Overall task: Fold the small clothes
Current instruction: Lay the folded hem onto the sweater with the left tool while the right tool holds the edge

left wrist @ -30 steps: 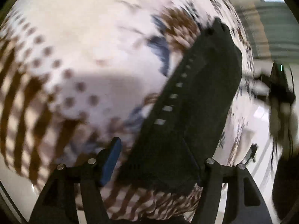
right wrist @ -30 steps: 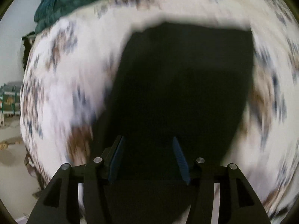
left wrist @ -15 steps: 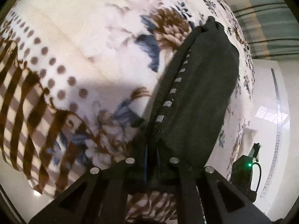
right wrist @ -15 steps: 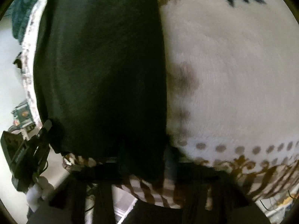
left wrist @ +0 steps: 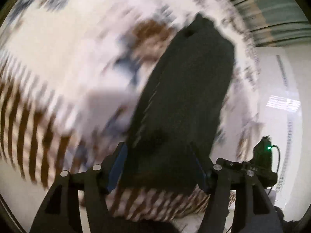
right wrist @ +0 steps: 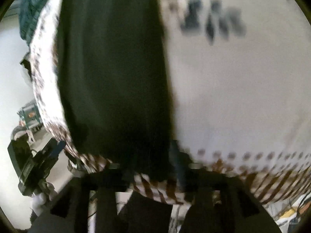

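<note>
Left wrist: left gripper [left wrist: 158,167] jaws spread, straddling black garment [left wrist: 186,97] on blanket [left wrist: 58,58]. Right gripper [right wrist: 149,172] jaws blurred, can't tell.

floral blanket [left wrist: 81,62] (brown-striped border), teal cloth [right wrist: 29,13]

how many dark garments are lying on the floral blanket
1. The dark garment lies lengthwise on the floral blanket, running away from the left gripper near the blanket's edge. Others may lie out of view.
</note>
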`<state>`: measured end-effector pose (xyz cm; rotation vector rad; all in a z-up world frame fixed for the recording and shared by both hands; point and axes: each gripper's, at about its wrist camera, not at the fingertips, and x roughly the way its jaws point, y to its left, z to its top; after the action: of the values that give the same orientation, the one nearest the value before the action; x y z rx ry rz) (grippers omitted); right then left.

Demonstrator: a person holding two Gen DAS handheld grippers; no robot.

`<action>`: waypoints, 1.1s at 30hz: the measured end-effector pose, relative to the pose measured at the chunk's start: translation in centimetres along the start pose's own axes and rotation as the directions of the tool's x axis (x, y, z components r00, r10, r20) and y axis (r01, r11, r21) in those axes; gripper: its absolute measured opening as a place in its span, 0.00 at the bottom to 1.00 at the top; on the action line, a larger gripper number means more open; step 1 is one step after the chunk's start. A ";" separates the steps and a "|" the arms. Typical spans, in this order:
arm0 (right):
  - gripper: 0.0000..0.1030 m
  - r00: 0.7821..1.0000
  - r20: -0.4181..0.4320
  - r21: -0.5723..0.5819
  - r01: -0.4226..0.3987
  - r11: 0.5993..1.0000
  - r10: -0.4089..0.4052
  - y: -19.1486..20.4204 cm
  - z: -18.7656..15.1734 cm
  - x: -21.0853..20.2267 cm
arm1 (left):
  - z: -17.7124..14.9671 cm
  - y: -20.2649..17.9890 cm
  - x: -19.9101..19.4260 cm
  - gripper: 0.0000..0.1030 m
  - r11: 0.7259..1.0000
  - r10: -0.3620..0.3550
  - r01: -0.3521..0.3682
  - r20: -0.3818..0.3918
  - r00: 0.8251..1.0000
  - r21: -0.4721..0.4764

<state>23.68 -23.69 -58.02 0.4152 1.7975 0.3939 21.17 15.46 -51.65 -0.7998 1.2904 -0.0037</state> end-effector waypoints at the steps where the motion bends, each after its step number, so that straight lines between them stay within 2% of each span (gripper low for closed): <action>1: 0.56 0.999 0.030 0.007 -0.014 1.000 0.014 0.1 1.3 -1.3 | 1.6 -0.8 0.1 0.60 1.000 -0.022 0.022 0.010 1.000 0.015; 5: 0.56 0.986 0.151 0.043 -0.072 0.997 0.065 0.9 7.9 -5.8 | 10.8 -6.1 2.5 0.60 0.988 -0.095 0.083 0.084 0.992 0.131; 8: 0.56 0.958 0.282 0.037 -0.059 0.998 0.046 0.9 14.3 -9.4 | 18.5 -10.7 5.9 0.60 0.969 -0.130 0.101 0.115 0.985 0.226; 11: 0.56 0.929 0.368 0.049 -0.068 0.997 0.045 1.2 20.9 -11.0 | 25.3 -14.3 10.4 0.60 0.949 -0.126 0.092 0.096 0.987 0.301; 14: 0.56 0.902 0.427 0.060 -0.096 0.994 0.062 1.4 28.1 -12.6 | 30.4 -16.9 16.4 0.60 0.932 -0.048 0.027 0.048 0.998 0.360; 16: 0.56 0.889 0.454 0.074 -0.094 0.993 0.050 1.8 32.5 -12.5 | 31.9 -17.1 19.0 0.59 0.932 -0.008 0.001 0.018 1.000 0.362; 17: 0.56 0.886 0.462 0.080 -0.095 0.992 0.047 1.9 34.1 -12.4 | 32.6 -17.2 20.2 0.53 0.932 -0.005 0.003 0.004 1.000 0.363; 18: 0.56 0.882 0.469 0.087 -0.095 0.992 0.044 1.7 35.5 -12.4 | 33.0 -17.3 20.8 0.40 0.929 -0.024 0.019 0.010 1.000 0.370; 19: 0.56 0.880 0.472 0.095 -0.100 0.990 0.043 1.6 36.8 -12.2 | 33.3 -17.4 20.8 0.08 0.927 -0.044 0.036 0.012 0.999 0.374; 22: 0.54 0.886 0.460 0.125 -0.124 0.984 0.053 0.9 40.0 -11.5 | 33.7 -17.4 19.3 0.07 0.920 -0.120 0.096 0.041 0.992 0.379; 24: 0.23 0.879 0.476 0.126 -0.107 0.986 0.035 1.9 40.7 -10.6 | 34.4 -17.1 18.2 0.07 0.919 -0.157 0.127 0.052 0.986 0.373; 25: 0.15 0.881 0.473 0.113 -0.095 0.989 0.030 2.0 40.7 -10.2 | 34.5 -16.7 17.8 0.07 0.921 -0.166 0.135 0.054 0.985 0.365; 29: 0.14 0.875 0.484 0.078 -0.020 0.997 -0.020 5.8 41.9 -7.8 | 35.8 -14.4 19.3 0.07 0.943 -0.154 0.140 0.021 0.988 0.302; 33: 0.13 0.875 0.473 0.092 0.068 0.993 -0.104 6.8 43.1 -7.0 | 36.7 -13.5 22.0 0.07 0.955 -0.148 0.152 -0.033 0.988 0.255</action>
<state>67.60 -18.76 -59.85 0.4378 1.3415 0.1427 64.95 15.35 -61.21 -0.6725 1.2094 -0.2937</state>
